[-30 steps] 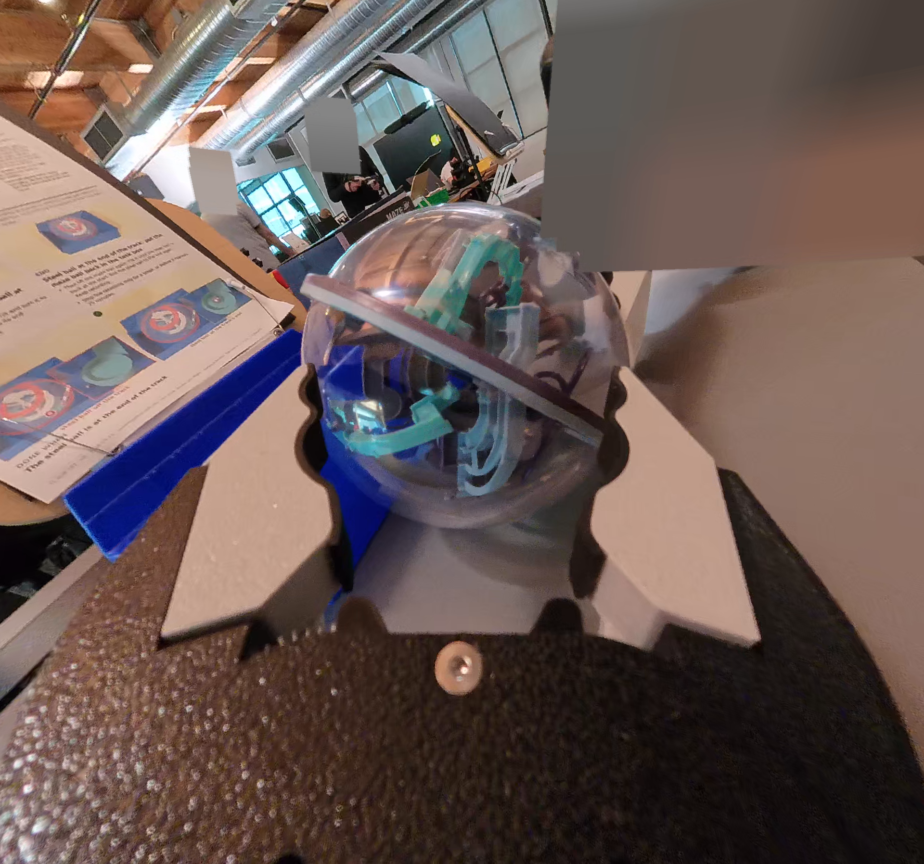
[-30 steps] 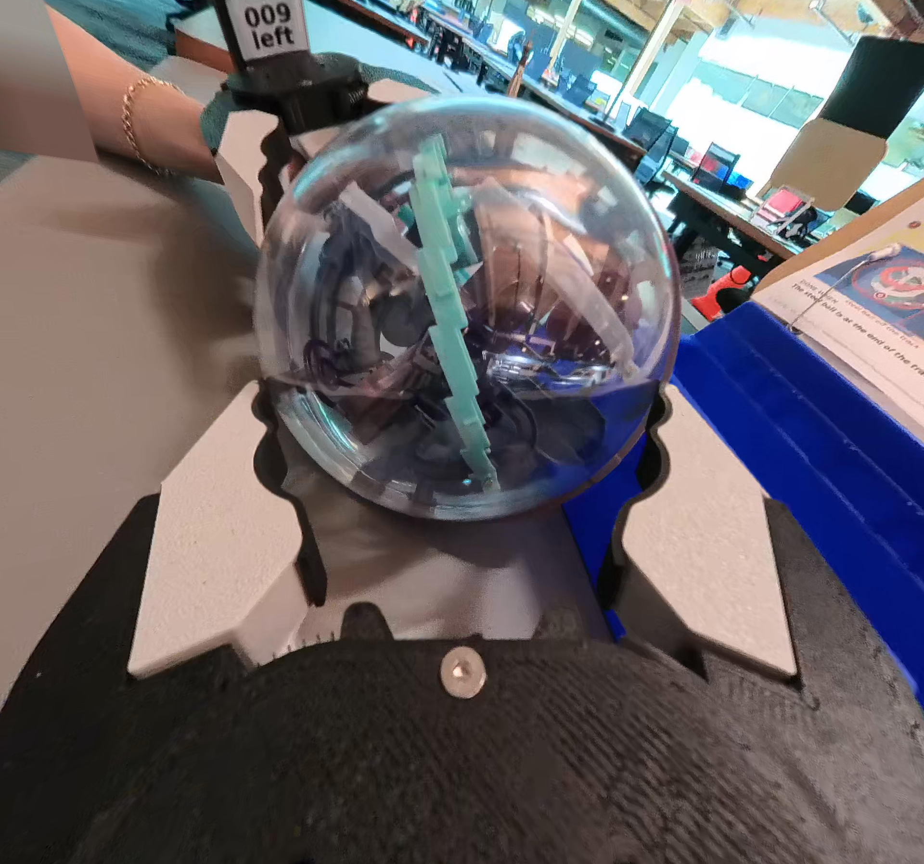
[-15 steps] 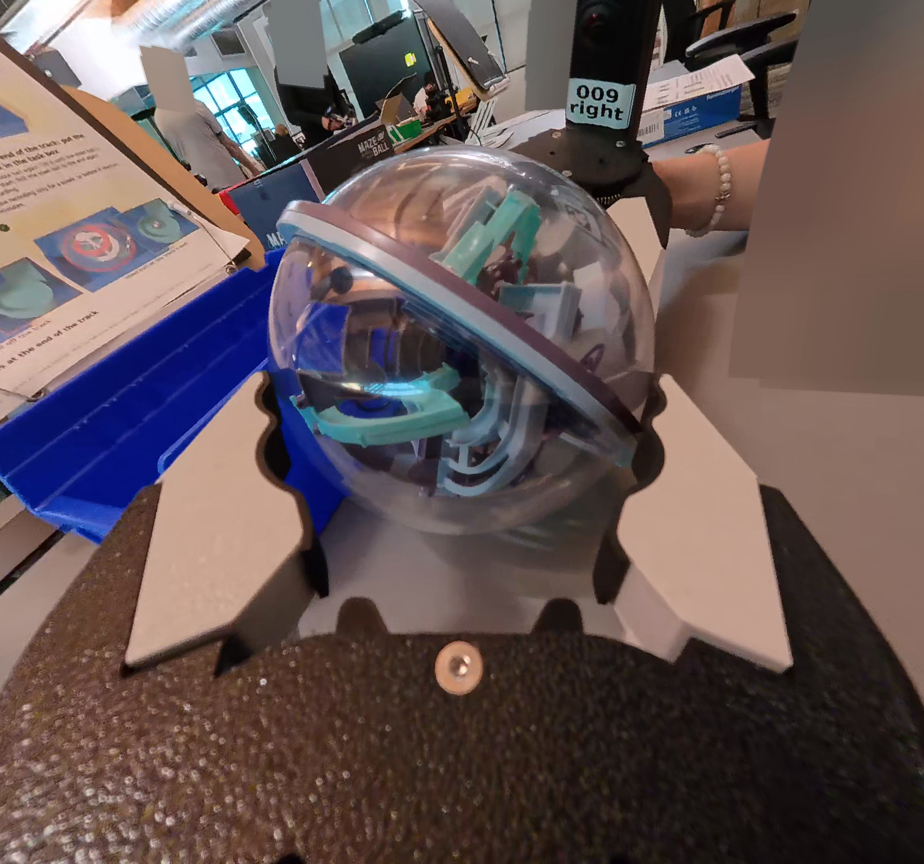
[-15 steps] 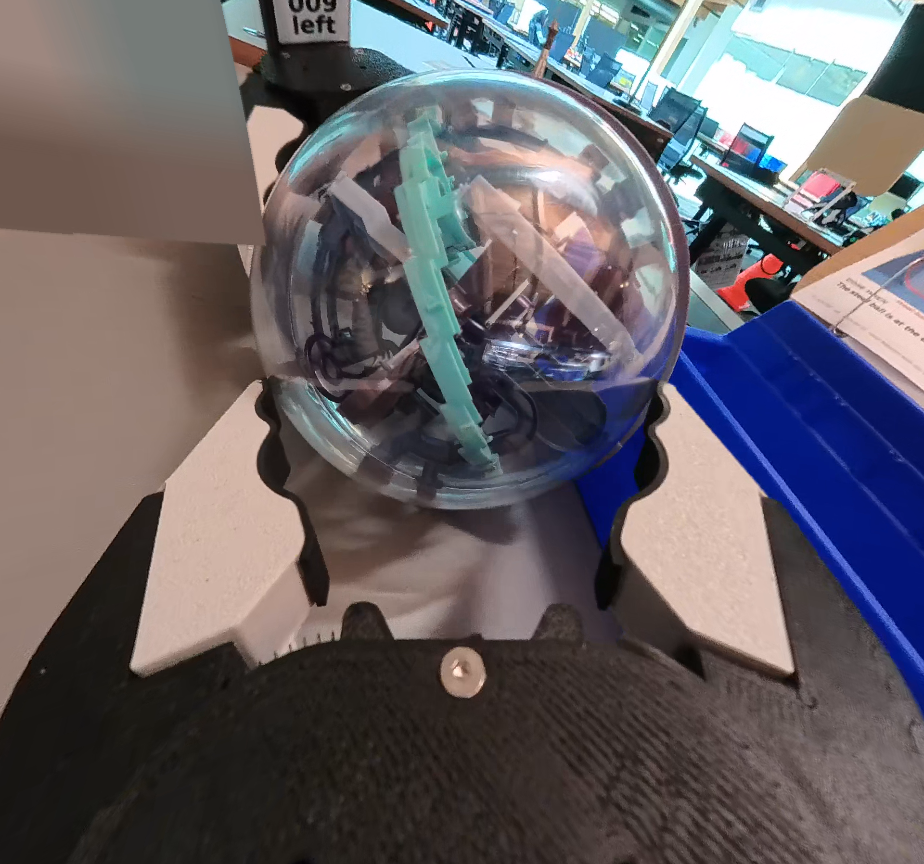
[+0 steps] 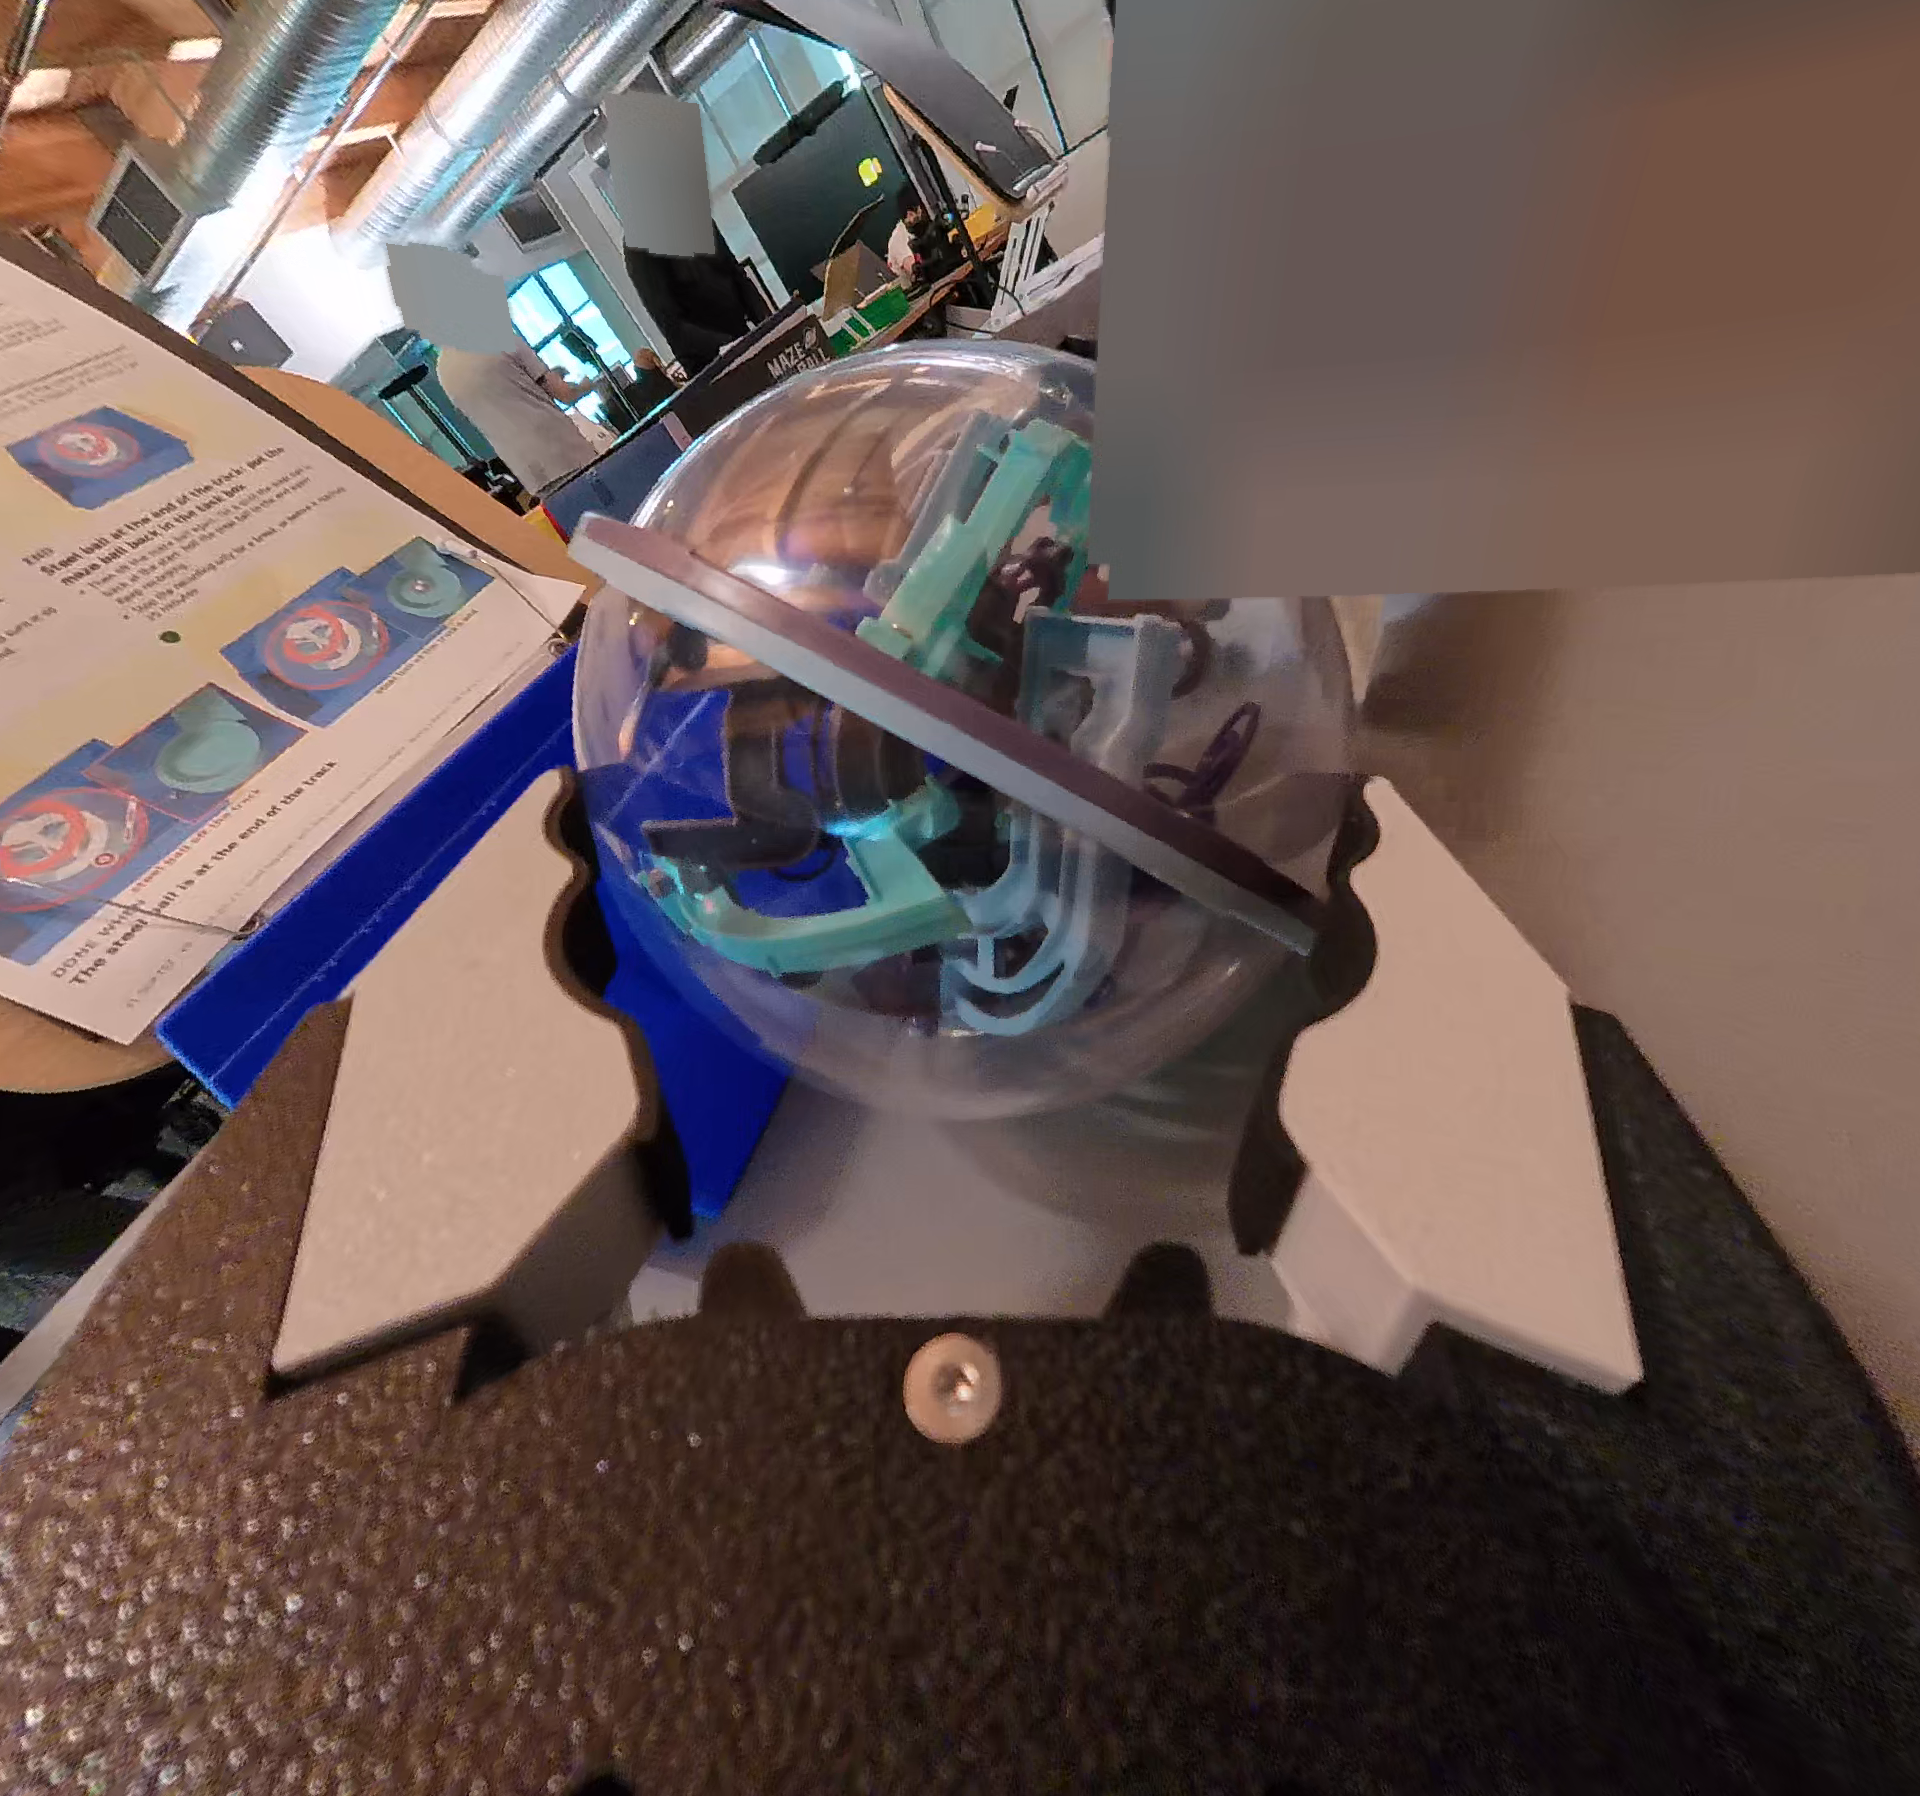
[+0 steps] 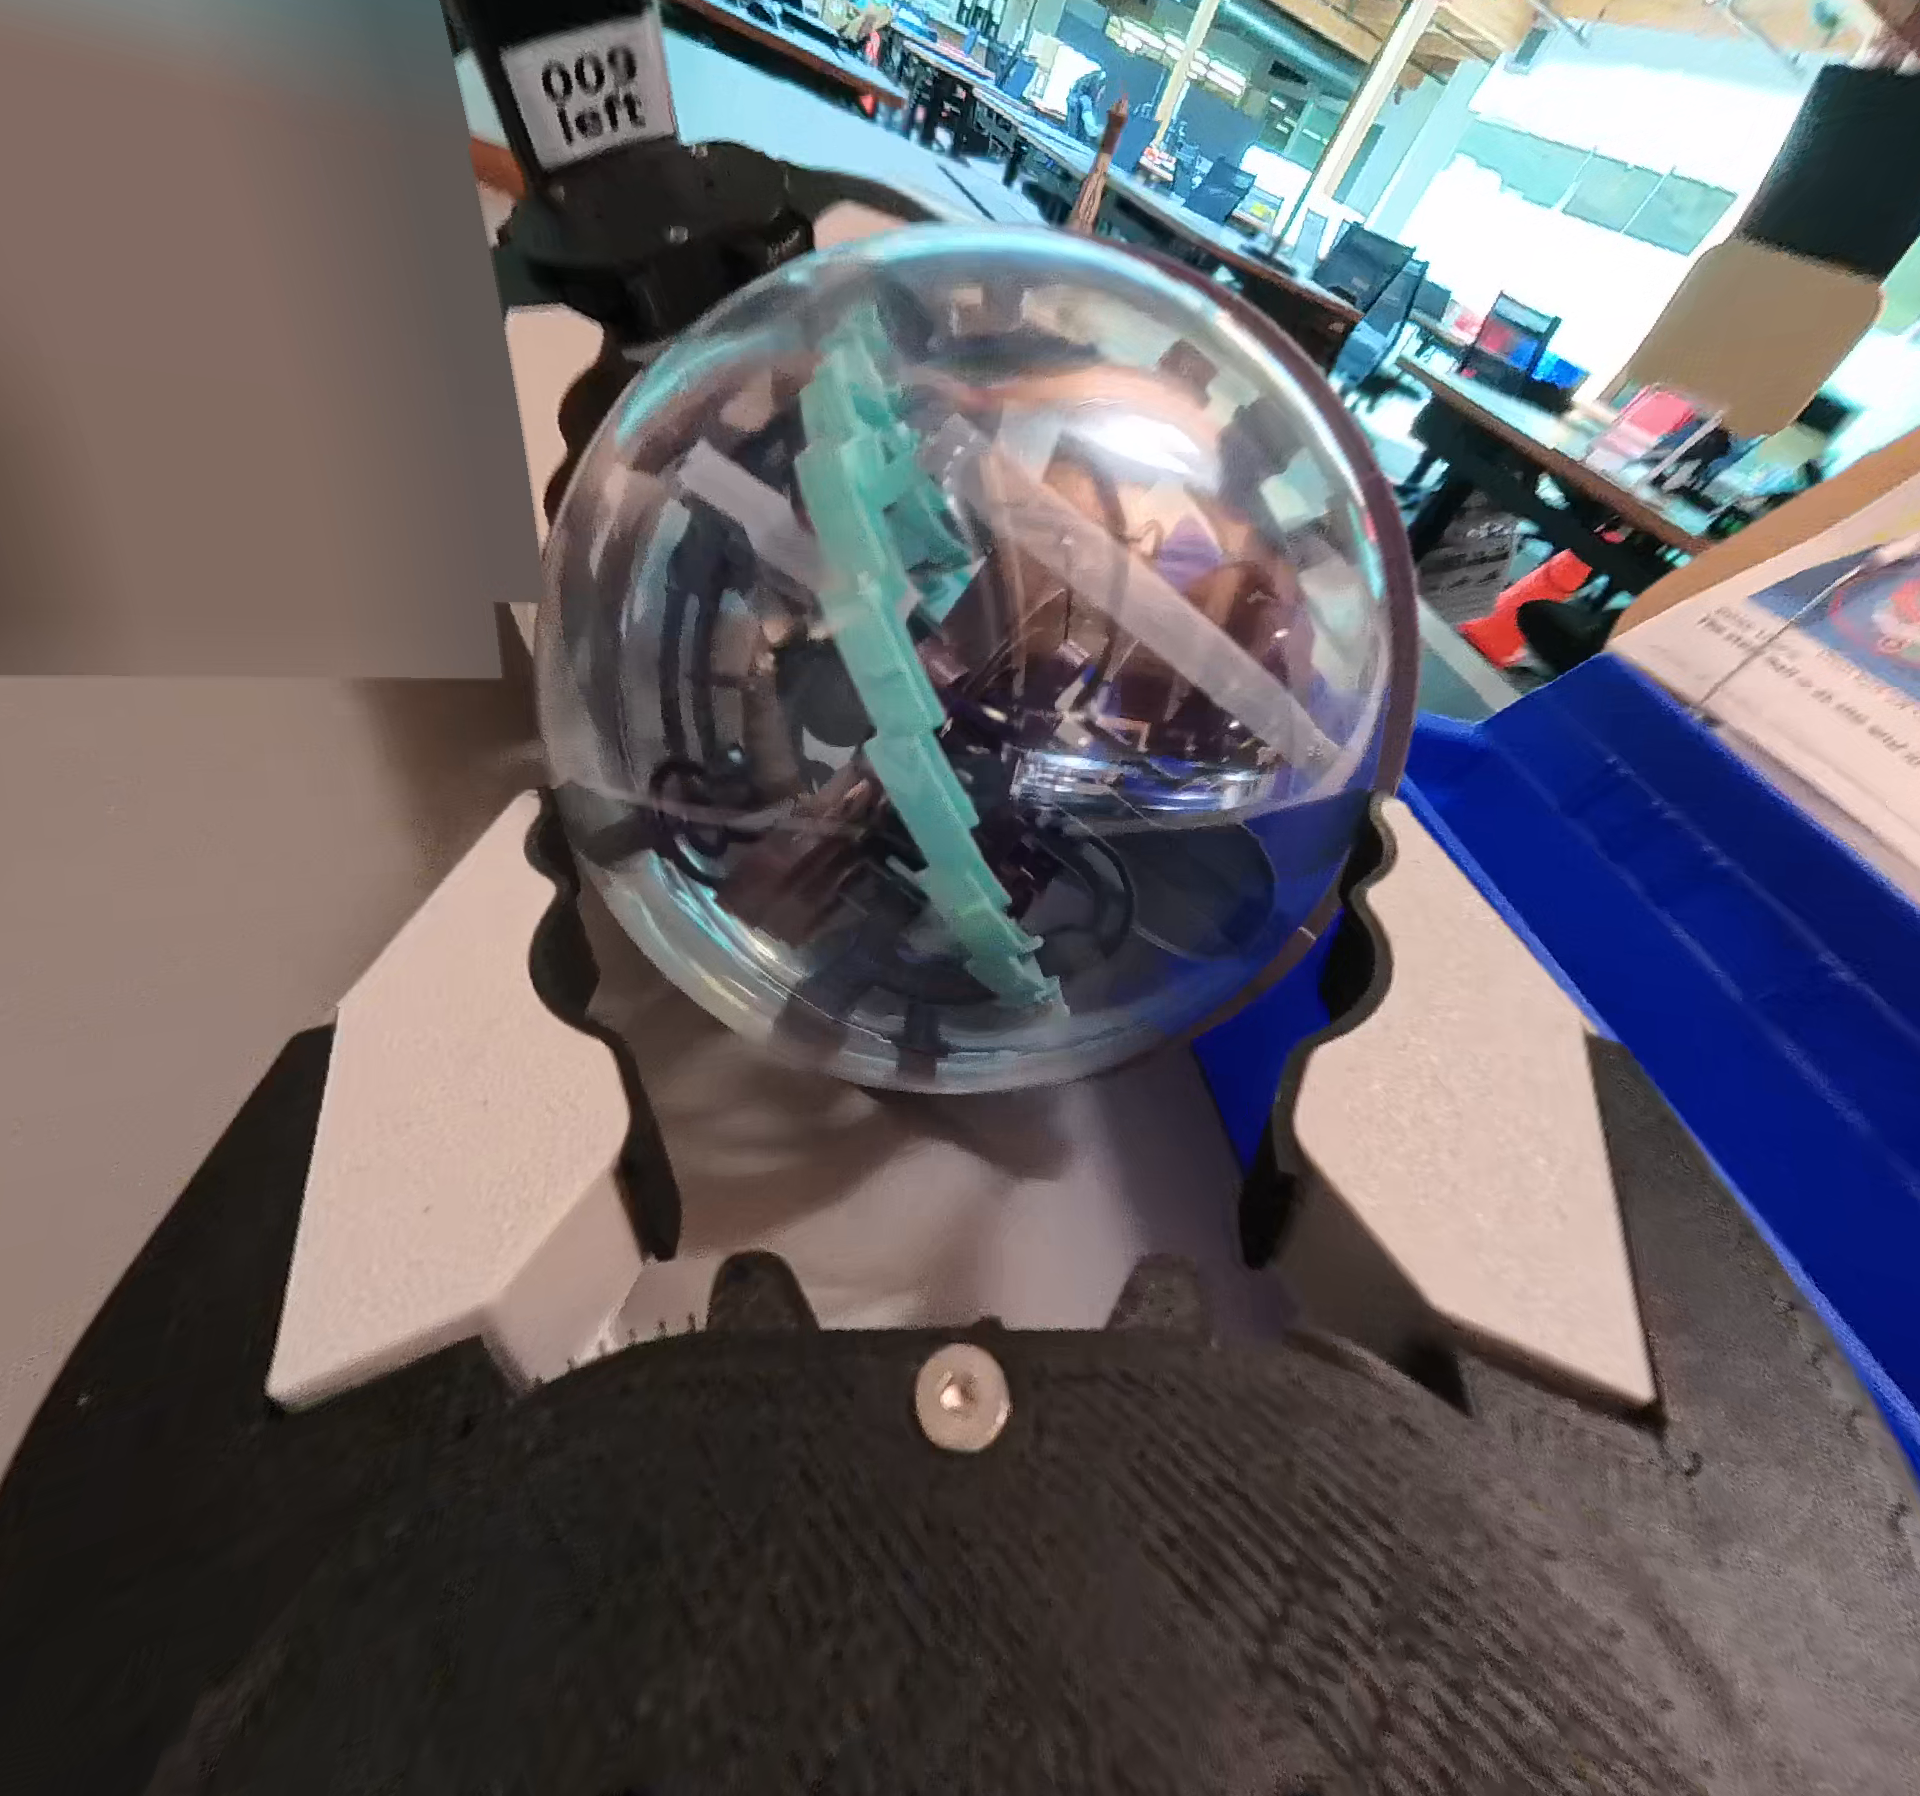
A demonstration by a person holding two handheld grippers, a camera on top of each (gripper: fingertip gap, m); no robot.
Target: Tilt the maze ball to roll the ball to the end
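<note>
Left hand-held gripper (image 5: pixel 961 873) and right hand-held gripper (image 6: pixel 961 842) both clamped around maze ball (image 5: pixel 935 759).

We see our left gripper (image 5: pixel 961 873) as a black, pebbled, glittery plastic body with one silver screw (image 5: pixel 953 1386) sunk in its middle, and two pale grey, flat, angular fingers (image 5: pixel 457 1050) edged inside with black wavy pads. Our right gripper (image 6: pixel 961 915) has the same build, though its black body shows fine layered ridges, again with a single silver screw (image 6: pixel 961 1412). From the right wrist view, the left gripper's upright black handle (image 6: pixel 561 32) carries a white sticker with dark print.
</note>
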